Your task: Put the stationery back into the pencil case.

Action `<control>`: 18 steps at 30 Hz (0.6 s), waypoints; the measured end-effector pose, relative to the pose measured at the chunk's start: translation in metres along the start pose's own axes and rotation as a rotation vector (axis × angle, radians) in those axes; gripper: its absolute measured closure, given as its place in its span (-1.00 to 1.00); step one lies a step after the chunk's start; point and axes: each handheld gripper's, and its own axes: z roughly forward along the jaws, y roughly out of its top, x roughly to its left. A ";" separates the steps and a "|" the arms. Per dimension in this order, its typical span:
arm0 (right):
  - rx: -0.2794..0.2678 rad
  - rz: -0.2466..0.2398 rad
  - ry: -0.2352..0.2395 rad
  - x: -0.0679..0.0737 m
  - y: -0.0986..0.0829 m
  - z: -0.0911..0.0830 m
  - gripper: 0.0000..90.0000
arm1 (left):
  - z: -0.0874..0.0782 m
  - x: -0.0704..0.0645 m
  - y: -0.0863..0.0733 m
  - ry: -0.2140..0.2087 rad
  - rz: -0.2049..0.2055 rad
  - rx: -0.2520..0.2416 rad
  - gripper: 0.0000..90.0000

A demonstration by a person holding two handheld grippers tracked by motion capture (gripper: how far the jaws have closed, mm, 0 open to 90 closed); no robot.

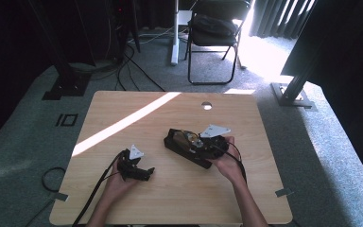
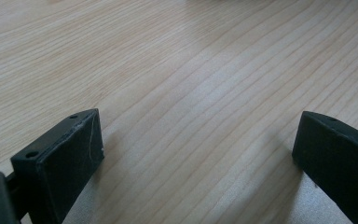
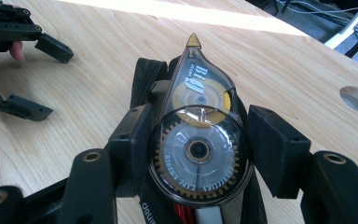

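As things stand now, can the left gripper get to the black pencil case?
Probably yes. The left gripper stands open over bare table, and nothing lies between it and the pencil case; the right gripper already holds the correction tape there.

pencil case (image 3: 144, 79) mostly hidden under correction tape (image 3: 198, 140), bottom edge cuts both

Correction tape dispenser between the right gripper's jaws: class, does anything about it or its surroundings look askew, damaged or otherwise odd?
Nothing stands out. The correction tape dispenser looks whole, its gears and reels intact, sitting over an open black pencil case between the right gripper jaws. The left gripper hangs open over bare table.
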 end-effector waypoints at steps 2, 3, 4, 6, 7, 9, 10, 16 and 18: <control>0.006 0.003 0.001 -0.001 0.000 0.002 -0.07 | 0.000 0.000 0.000 0.000 0.001 0.000 -0.95; 0.008 -0.001 0.002 -0.002 0.000 0.003 -0.07 | 0.000 0.000 0.000 0.001 0.002 0.000 -0.95; 0.011 0.003 0.003 -0.002 0.000 0.004 -0.07 | 0.000 0.000 0.000 0.001 0.002 0.000 -0.95; 0.019 0.003 0.003 -0.002 0.000 0.007 -0.07 | 0.000 0.000 0.000 0.001 0.003 0.000 -0.95; 0.019 0.003 0.005 -0.003 0.000 0.008 -0.07 | 0.000 0.000 0.000 0.001 0.003 0.000 -0.95; 0.024 0.004 0.007 -0.003 0.000 0.010 -0.07 | 0.000 0.000 0.000 0.001 0.001 0.000 -0.95; 0.026 0.004 0.009 -0.003 0.001 0.012 -0.07 | 0.000 0.000 0.000 0.001 0.001 0.000 -0.95; 0.039 -0.002 0.011 -0.003 0.003 0.017 -0.07 | 0.000 0.000 0.000 0.001 0.001 0.000 -0.95; 0.051 -0.006 0.008 -0.002 0.004 0.019 -0.07 | 0.000 0.000 0.000 0.000 0.001 0.000 -0.95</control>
